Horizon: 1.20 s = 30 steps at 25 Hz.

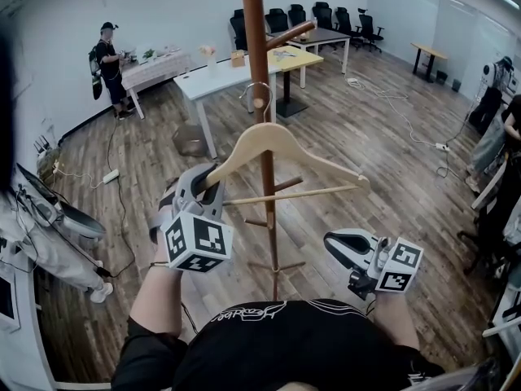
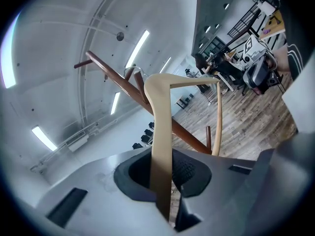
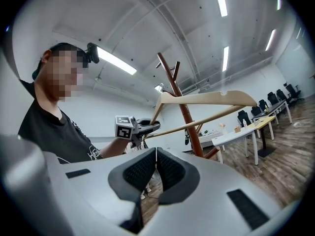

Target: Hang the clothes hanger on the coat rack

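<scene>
Head view, contents as seen.

1. Clothes hanger (image 1: pixel 281 149): pale wood with a straight lower bar and a metal hook (image 1: pixel 259 93). It is held up in the air in front of the coat rack, tilted, with its left end lower. In this view the hook overlaps the pole; whether it rests on any peg cannot be told.
2. Coat rack (image 1: pixel 257 63): dark brown wooden pole, upright on the floor (image 1: pixel 374 145), with slanted pegs, one (image 1: pixel 291 34) angling up to the right, and short pegs lower down.
3. Left gripper (image 1: pixel 213 179): raised, its jaws clamped on the hanger's left shoulder end. The left gripper view confirms this, with the hanger arm (image 2: pixel 160 141) pinched between the two dark pads and running up and away toward the rack (image 2: pixel 118 77).
4. Right gripper (image 1: pixel 330 243): lower and to the right, well apart from the hanger and touching nothing. In the right gripper view the jaws (image 3: pixel 156 167) are pressed together with nothing between them. Beyond them are the hanger (image 3: pixel 206 99), the rack (image 3: pixel 180 100) and the left gripper (image 3: pixel 148 127).
5. Surroundings: white table (image 1: pixel 220 80), yellow table (image 1: pixel 298 58), black chairs (image 1: pixel 326 13) along the far wall, and a person (image 1: pixel 109 65) standing at the far left.
</scene>
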Motion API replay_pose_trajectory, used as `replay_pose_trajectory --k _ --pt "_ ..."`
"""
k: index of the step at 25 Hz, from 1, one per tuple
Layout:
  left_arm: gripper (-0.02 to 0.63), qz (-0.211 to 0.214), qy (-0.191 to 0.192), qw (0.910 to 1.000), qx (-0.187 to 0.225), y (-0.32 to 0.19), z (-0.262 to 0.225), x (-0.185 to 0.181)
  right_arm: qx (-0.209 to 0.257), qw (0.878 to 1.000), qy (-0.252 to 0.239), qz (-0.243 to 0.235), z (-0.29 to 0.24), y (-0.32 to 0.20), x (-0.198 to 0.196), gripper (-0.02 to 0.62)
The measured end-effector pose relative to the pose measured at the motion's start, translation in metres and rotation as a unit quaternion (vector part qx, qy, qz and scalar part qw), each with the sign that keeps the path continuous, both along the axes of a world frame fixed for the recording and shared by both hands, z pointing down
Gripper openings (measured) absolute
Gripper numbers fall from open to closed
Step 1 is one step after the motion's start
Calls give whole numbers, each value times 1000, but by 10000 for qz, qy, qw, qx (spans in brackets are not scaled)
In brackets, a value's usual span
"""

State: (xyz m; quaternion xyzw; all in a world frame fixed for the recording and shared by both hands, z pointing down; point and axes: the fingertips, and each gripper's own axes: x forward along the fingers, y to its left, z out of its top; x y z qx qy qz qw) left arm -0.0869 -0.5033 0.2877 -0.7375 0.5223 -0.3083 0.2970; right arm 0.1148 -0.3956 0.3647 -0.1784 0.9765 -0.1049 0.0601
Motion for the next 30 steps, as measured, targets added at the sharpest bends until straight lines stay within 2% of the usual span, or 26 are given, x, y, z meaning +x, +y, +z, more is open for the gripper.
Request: replay_pose_trajectory --k 19,23,30 --pt "49 -165 -88 9989 -423 -46 49 -3 -387 9992 -53 19 20 -26 10 40" --pt "48 -220 60 9986 -481 -51 57 -7 -428 9991 -59 27 24 -29 10 40" --pt "48 -209 -9 9990 -406 -61 61 -8 -493 9986 -105 161 29 -30 23 40"
